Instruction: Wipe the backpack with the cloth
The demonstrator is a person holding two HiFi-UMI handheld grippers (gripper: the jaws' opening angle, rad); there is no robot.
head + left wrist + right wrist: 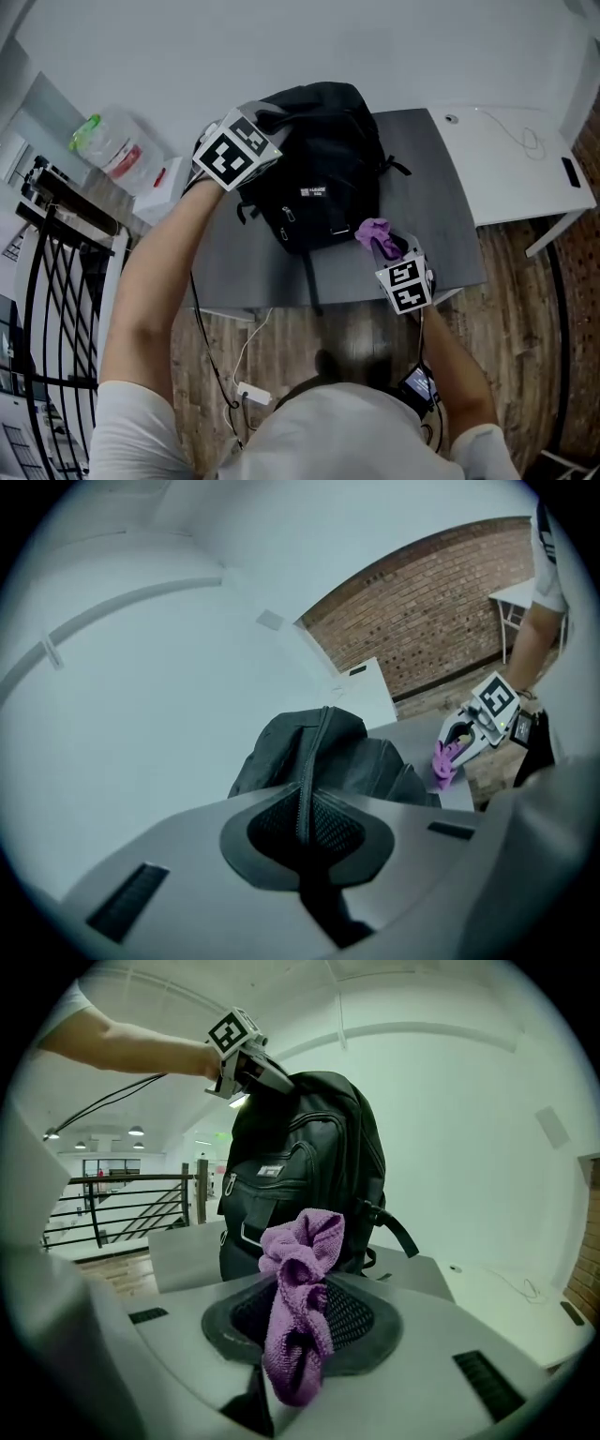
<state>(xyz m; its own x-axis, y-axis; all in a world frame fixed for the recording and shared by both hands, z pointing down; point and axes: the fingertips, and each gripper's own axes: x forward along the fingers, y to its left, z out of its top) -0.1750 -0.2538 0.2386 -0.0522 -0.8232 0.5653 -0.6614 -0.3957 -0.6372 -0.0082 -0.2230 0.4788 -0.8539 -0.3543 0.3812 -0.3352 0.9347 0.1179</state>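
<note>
A black backpack (pixel 319 169) stands upright on the grey table (pixel 244 262). At its top left, my left gripper (pixel 270 117) is shut on a fold of black fabric at the backpack's top; in the left gripper view that fabric (pixel 314 752) runs between the closed jaws (pixel 305 803). My right gripper (pixel 389 251) hovers near the table's front right, shut on a crumpled purple cloth (pixel 375 234). In the right gripper view the cloth (pixel 300 1279) hangs out of the jaws (pixel 300 1297), a short way in front of the backpack (pixel 305 1162) and apart from it.
A white desk (pixel 525 159) with a thin cable adjoins the table on the right. A black railing (pixel 56 281) and a clear plastic container (pixel 108 141) stand at the left. A wooden floor (pixel 525 319) lies below, with a brick wall (pixel 422 621) behind.
</note>
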